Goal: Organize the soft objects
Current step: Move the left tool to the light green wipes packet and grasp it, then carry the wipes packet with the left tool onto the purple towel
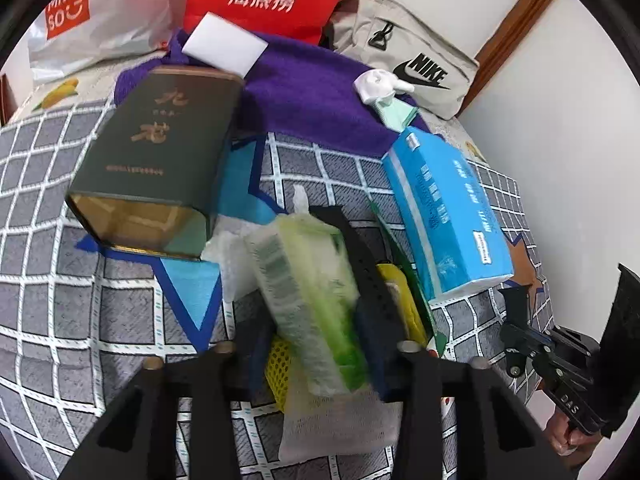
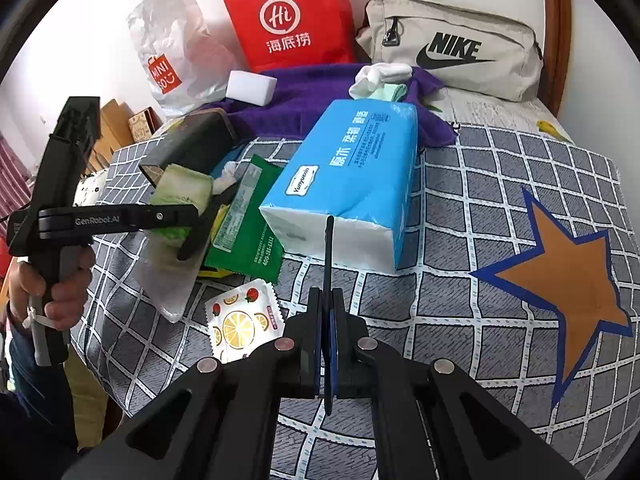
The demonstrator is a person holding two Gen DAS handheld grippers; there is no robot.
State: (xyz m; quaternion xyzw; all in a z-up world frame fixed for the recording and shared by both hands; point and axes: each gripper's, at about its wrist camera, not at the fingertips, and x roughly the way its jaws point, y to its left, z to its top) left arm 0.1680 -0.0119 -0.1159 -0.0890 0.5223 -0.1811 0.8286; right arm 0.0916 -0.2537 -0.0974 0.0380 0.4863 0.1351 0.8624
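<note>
My left gripper (image 1: 320, 256) is shut on a green-and-white sponge pack in a clear plastic bag (image 1: 308, 284), held above the checked bed cover; it also shows in the right wrist view (image 2: 180, 196). My right gripper (image 2: 329, 224) is shut and empty, just in front of a blue tissue pack (image 2: 352, 176), which also shows in the left wrist view (image 1: 444, 208). A purple towel (image 1: 312, 92) lies at the back with a white sponge block (image 1: 224, 46) and white socks (image 1: 380, 84) on it.
A dark green tin (image 1: 156, 152) lies on its side at the left. A green wipes packet (image 2: 248, 224) and a fruit-print sachet (image 2: 240, 324) lie on the bed cover (image 2: 480, 208). A red paper bag (image 2: 288, 16), a Miniso bag (image 2: 172, 48) and a Nike pouch (image 2: 452, 48) stand along the wall.
</note>
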